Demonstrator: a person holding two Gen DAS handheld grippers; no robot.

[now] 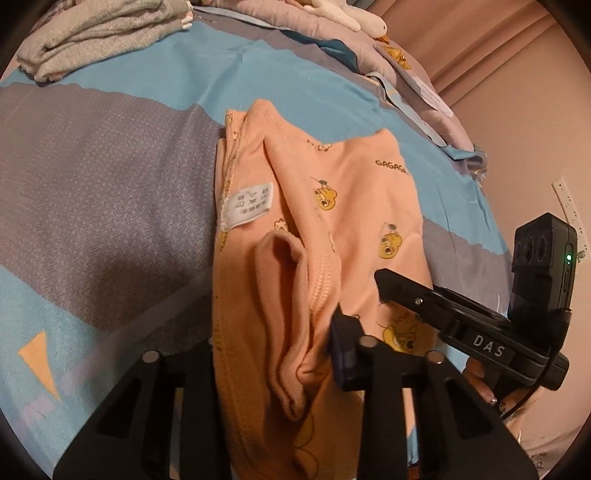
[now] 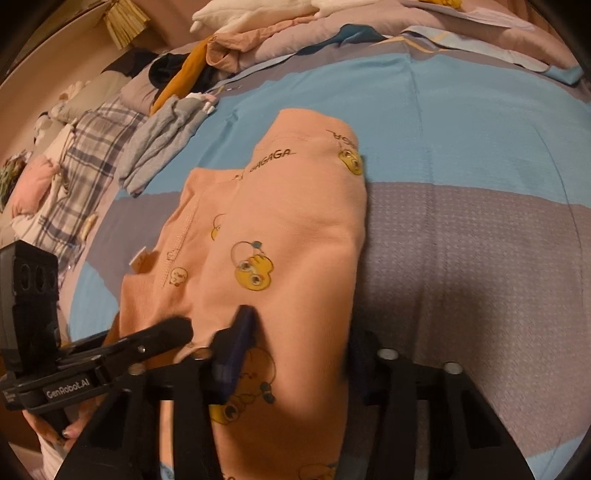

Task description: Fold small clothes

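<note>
A small peach garment (image 1: 332, 206) with yellow duck prints and "GAGAGA" lettering lies partly folded on the bed; a white care label (image 1: 247, 203) shows on its left side. My left gripper (image 1: 280, 354) holds a bunched fold of the garment's near edge, with one blue pad (image 1: 345, 350) visible against the cloth. The right gripper (image 1: 399, 288) reaches in from the right over the fabric. In the right wrist view the garment (image 2: 288, 229) runs between my right gripper's (image 2: 295, 354) two fingers, blue pad (image 2: 236, 347) on the left; the jaws stand apart around the cloth. The left gripper (image 2: 170, 332) enters at lower left.
The bedsheet (image 1: 110, 192) is blue and grey with patterned blocks. A folded grey garment (image 1: 99, 33) lies at the far left; it also shows in the right wrist view (image 2: 162, 144). A heap of clothes and plaid fabric (image 2: 92, 147) lies at the left. A quilt (image 2: 369, 33) runs along the back.
</note>
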